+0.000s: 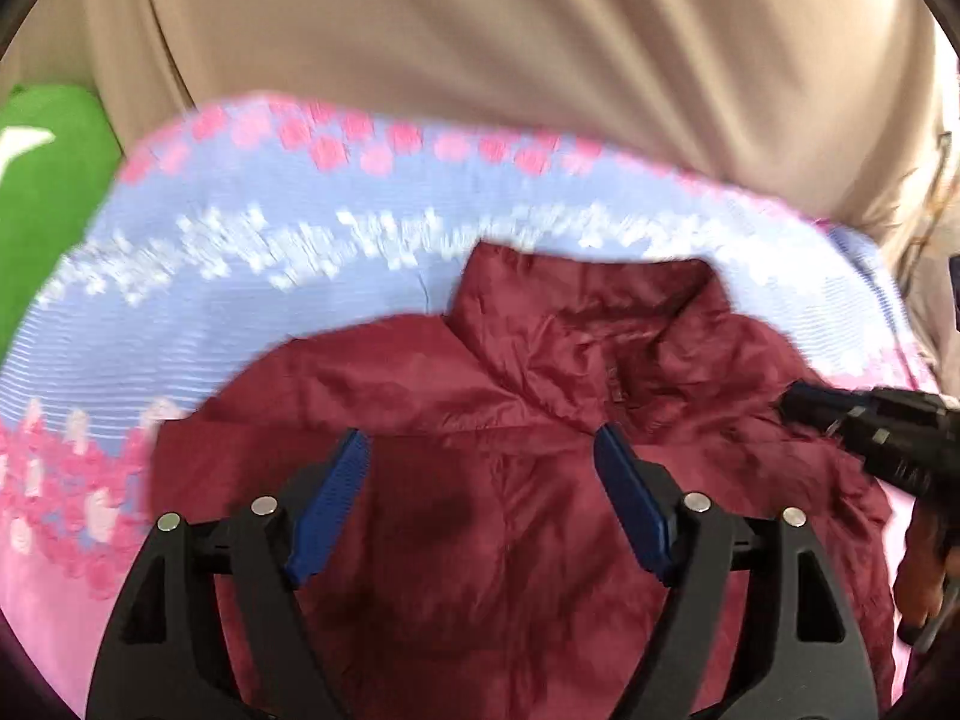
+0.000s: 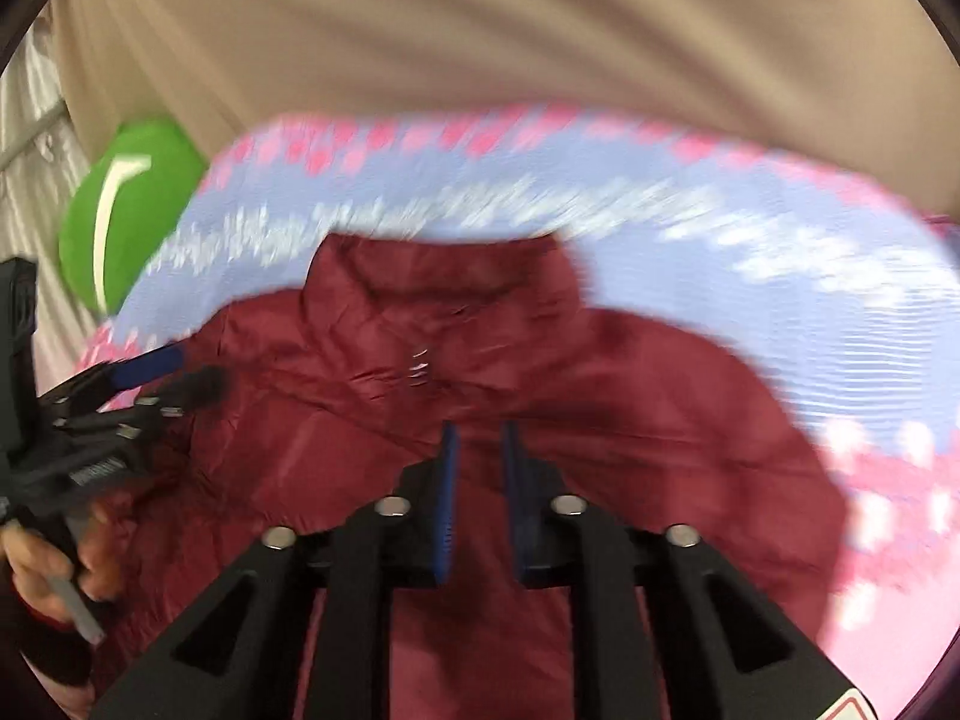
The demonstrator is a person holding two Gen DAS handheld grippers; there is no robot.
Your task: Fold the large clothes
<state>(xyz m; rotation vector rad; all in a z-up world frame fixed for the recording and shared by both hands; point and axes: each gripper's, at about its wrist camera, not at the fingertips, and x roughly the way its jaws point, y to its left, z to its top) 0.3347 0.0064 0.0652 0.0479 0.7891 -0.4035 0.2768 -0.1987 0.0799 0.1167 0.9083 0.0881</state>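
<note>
A maroon padded jacket (image 1: pixel 480 372) lies front up on the bed, its collar toward the far side. My left gripper (image 1: pixel 483 441) hovers open over the jacket's left chest, blue pads wide apart and nothing between them. In the right wrist view the jacket (image 2: pixel 570 360) fills the middle, and my right gripper (image 2: pixel 480 432) is shut above its chest below the collar, with no cloth pinched. The right gripper (image 1: pixel 792 405) also reaches in from the right edge of the left wrist view, near the jacket's shoulder. The left gripper (image 2: pixel 192 369) shows at the left, over the other shoulder.
A blue, pink and white patterned bedspread (image 1: pixel 240 300) lies under the jacket. A green cushion (image 1: pixel 48 180) sits at the far left of the bed. Beige curtain fabric (image 1: pixel 480 30) hangs behind. A hand (image 2: pixel 42 564) holds the left gripper's handle.
</note>
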